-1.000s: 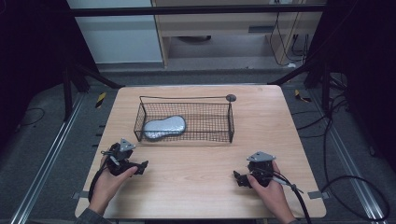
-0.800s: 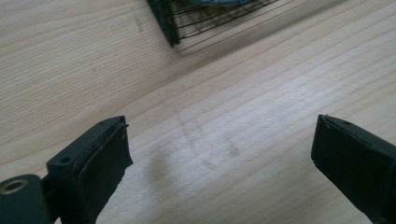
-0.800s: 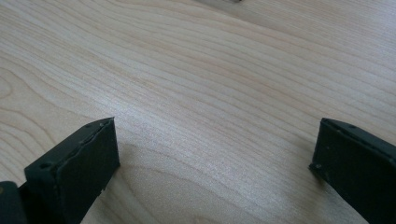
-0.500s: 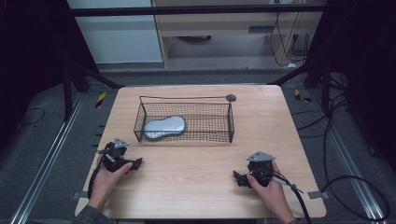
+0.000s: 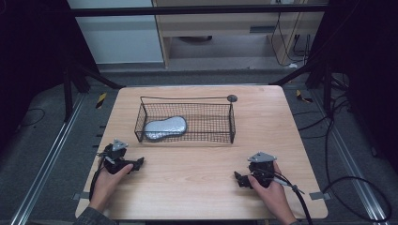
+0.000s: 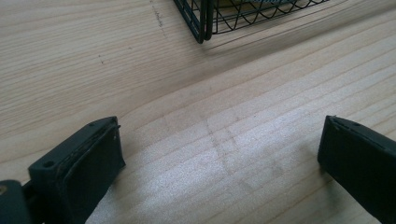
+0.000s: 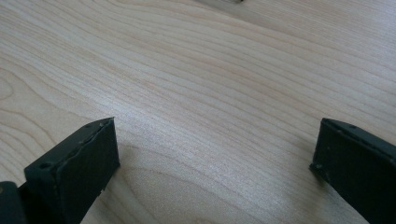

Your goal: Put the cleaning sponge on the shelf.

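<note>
two grippers are resting low on the wooden table [image 5: 202, 164] in the high view: the left gripper [image 5: 133, 165] is sitting in the person's left hand [image 5: 105, 180] near the front left corner, and the right gripper [image 5: 240, 179] is sitting in the right hand [image 5: 270, 190] toward the front right. ahead of the left gripper and a little to its right, a black wire basket [image 5: 220, 123] is standing on the table, and a silvery grey pouch [image 5: 164, 127] is lying flat inside the basket's left end, well apart from both grippers. in the left gripper view, the left gripper [image 6: 219, 158] is holding its jaws spread wide over bare wood, nothing between them, and a corner of the wire basket [image 6: 205, 21] is showing ahead of the jaws, near but not touching. in the right gripper view, the right gripper [image 7: 215, 158] is likewise keeping its jaws wide apart with just the wood grain between them, gripping nothing.
</note>
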